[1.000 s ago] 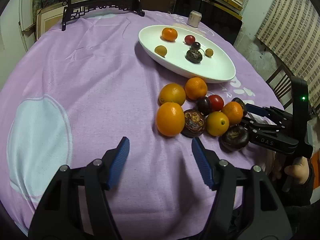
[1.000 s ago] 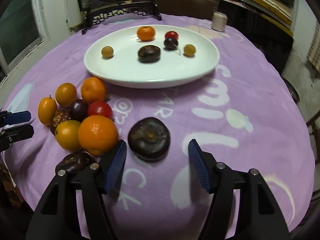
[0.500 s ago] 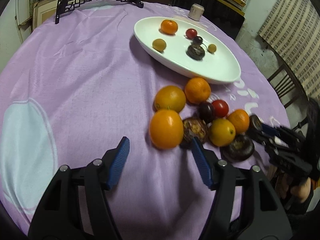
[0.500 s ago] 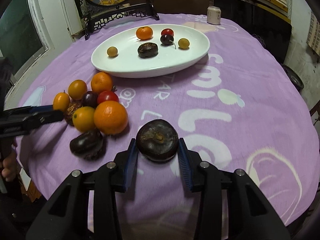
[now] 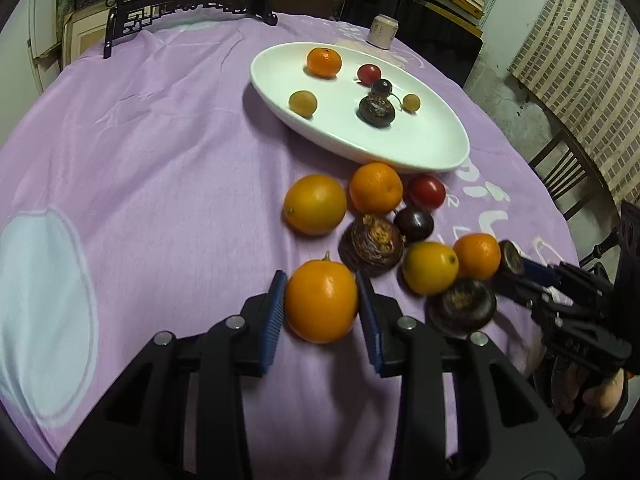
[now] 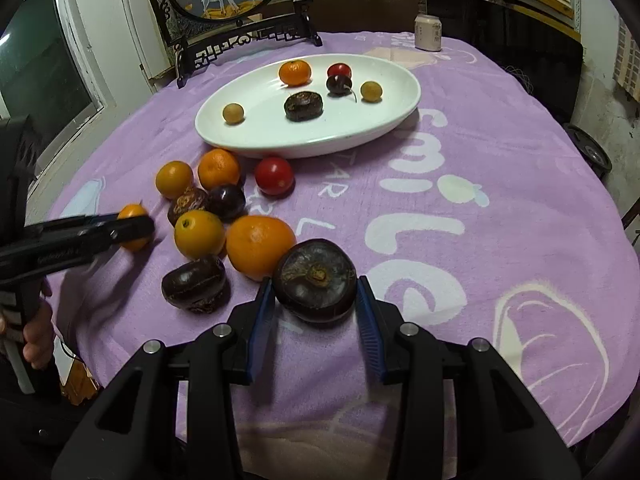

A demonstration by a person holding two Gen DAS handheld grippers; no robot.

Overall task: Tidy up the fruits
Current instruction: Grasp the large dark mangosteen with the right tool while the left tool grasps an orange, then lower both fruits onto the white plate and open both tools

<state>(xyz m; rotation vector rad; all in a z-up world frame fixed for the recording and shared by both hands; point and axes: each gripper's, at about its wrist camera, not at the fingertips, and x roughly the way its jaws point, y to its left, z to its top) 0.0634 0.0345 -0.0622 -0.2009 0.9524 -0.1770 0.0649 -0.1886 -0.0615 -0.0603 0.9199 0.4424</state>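
Left wrist view: left hand-held gripper (image 5: 322,307) clamped on orange (image 5: 321,301), right hand-held gripper (image 6: 316,306) on dark fruit (image 6: 315,280)

Soft matt purple cloth (image 6: 480,184) with a fuzzy nap, glossy smooth white plate (image 6: 384,120), dimpled waxy orange (image 5: 321,307), rough wrinkled dark fruit (image 6: 315,280), shiny red tomato (image 6: 274,176), ribbed blue pads (image 5: 275,316) on matt black plastic, carved dark wood stand (image 6: 240,42) upper left

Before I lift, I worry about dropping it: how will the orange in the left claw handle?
The orange looks round and smooth, so it may roll if released. The left claw flanks its widest part, so it should probably hold. It looks firm.
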